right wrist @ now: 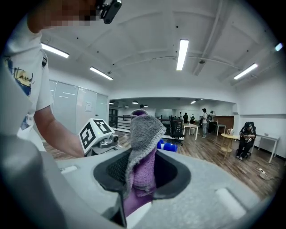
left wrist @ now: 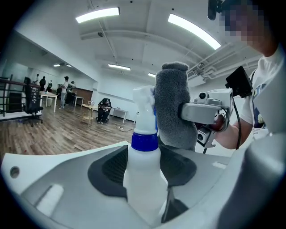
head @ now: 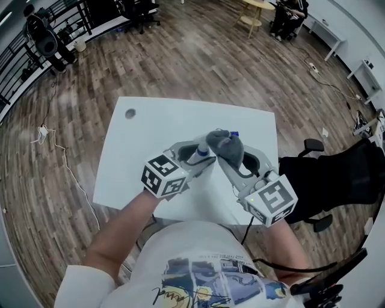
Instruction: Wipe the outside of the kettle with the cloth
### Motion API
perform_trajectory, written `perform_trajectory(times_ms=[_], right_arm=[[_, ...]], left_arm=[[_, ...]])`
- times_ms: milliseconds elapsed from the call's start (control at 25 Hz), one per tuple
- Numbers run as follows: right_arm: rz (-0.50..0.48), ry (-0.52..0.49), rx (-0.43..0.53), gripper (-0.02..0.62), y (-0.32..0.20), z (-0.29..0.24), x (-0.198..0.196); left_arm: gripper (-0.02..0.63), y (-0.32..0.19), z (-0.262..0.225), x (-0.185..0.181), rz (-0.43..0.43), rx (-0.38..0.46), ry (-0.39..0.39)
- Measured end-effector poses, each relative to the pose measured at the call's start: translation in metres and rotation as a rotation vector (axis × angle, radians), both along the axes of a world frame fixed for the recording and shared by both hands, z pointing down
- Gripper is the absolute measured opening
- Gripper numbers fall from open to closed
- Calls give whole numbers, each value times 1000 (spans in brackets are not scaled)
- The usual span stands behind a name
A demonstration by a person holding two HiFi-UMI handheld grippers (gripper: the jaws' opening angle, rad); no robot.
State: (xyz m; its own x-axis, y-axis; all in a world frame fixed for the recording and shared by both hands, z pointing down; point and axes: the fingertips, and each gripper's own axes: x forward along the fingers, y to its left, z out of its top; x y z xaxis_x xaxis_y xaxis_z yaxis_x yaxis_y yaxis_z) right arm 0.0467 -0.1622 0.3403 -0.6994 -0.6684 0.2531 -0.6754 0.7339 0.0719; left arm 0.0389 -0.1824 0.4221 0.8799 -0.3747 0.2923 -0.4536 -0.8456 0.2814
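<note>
My left gripper [head: 197, 160] is shut on a white spray bottle [left wrist: 144, 172] with a blue collar, held upright between the pads; its nozzle reaches toward the cloth. My right gripper [head: 233, 157] is shut on a folded cloth [right wrist: 142, 150], grey outside and purple inside, which sticks up out of the jaws. Above the white table [head: 156, 126], the spray bottle [head: 202, 151] and the cloth [head: 228, 144] are close together, the bottle's head right beside the cloth [left wrist: 175, 105]. No kettle shows in any view.
The table has a small round hole [head: 130, 113] near its far left corner. A black office chair [head: 337, 177] stands at the table's right. Wooden floor lies all around, with people, chairs and a small round table [head: 255, 12] farther off.
</note>
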Motion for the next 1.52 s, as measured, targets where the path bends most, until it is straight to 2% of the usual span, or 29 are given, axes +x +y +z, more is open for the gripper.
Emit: perform_trajectory(times_ms=[200, 560, 720, 960, 1200, 1520], right_arm=[[42, -34, -13, 115, -4, 2, 22], [133, -54, -28, 115, -22, -1, 53], [121, -81, -66, 115, -14, 14, 51], [54, -108, -137, 115, -3, 52, 38], [21, -93, -180, 115, 4, 80, 26], [37, -24, -268, 115, 11, 136, 39]], left_arm=[[209, -2, -1, -2, -2, -7, 5], [209, -20, -20, -13, -31, -34, 68], [209, -22, -37, -16, -35, -31, 116], [209, -19, -55, -11, -18, -28, 184], [209, -11, -72, -11, 26, -14, 216], [209, -18, -92, -18, -12, 1, 271]])
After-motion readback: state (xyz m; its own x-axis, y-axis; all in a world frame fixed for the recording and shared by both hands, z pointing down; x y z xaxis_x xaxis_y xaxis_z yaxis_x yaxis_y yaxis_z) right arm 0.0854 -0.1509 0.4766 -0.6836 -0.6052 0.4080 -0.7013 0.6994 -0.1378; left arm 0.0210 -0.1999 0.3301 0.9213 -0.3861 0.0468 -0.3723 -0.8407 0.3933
